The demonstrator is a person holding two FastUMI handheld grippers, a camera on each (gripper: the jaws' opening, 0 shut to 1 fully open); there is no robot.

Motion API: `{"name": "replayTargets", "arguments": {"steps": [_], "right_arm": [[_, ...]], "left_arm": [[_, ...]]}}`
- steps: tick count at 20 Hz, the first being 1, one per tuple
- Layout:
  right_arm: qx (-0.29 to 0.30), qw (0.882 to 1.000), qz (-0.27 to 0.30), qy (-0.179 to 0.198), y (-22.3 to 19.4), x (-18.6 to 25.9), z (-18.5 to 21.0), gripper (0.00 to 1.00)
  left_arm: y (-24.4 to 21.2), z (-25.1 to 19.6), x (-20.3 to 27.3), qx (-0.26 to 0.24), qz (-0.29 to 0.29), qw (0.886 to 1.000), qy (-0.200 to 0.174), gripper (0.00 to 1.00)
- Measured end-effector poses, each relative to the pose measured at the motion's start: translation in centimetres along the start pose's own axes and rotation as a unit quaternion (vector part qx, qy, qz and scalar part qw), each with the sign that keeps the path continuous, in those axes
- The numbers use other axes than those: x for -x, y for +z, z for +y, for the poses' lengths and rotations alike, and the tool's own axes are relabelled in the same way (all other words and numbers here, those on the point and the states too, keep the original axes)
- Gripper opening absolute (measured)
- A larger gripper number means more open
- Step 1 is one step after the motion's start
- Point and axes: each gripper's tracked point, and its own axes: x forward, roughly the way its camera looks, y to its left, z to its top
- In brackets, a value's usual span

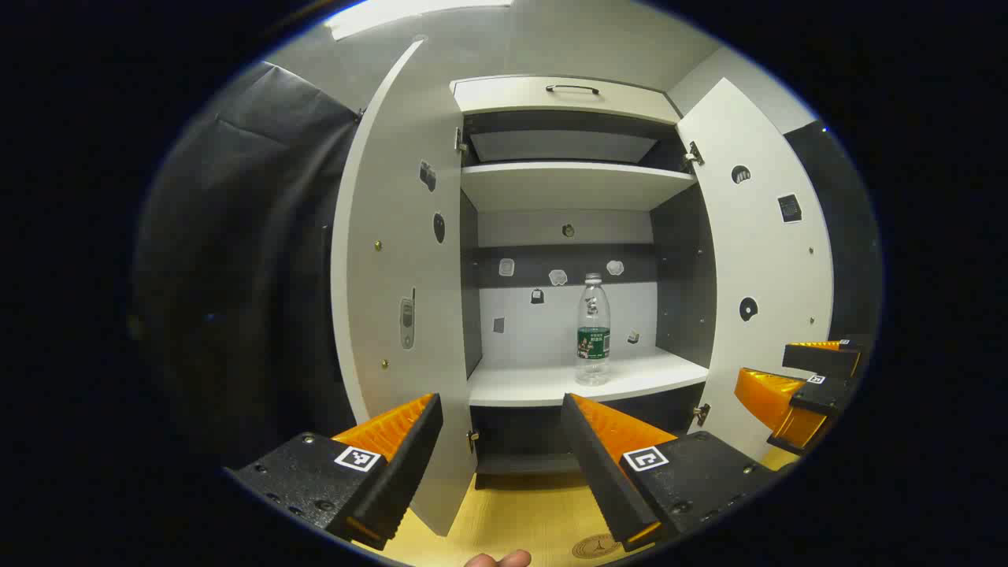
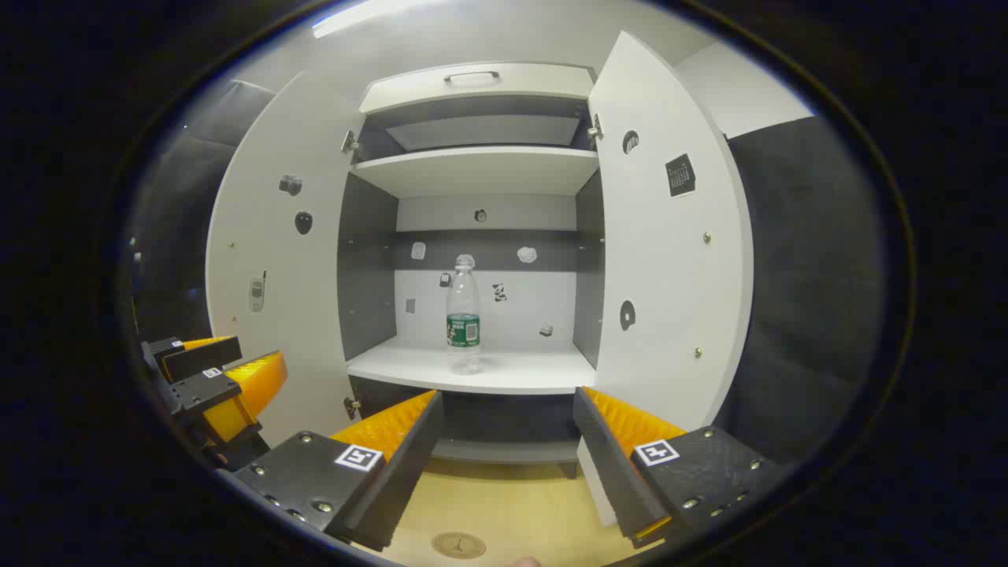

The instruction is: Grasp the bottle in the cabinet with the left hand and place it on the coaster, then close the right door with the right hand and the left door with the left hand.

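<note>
I see the bottle standing upright on the cabinet's lower shelf, both doors open. My left gripper and right gripper hang in front with fingers apart, holding nothing. The coaster lies on the table below.

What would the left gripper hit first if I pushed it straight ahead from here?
Probably the front edge of the lower shelf: the open left gripper points just below it and left of the bottle. Depth is unclear.
</note>
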Motion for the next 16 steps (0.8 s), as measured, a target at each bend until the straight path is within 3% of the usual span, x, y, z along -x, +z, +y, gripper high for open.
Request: {"name": "replayTargets", "arguments": {"steps": [16], "right_arm": [[-0.010, 1.000, 0.004, -0.007, -0.6, -1.8, -0.4, 1.00]], "left_arm": [[-0.8, -1.1, -2.5, -0.013, 0.006, 1.000, -0.011, 0.97]]}}
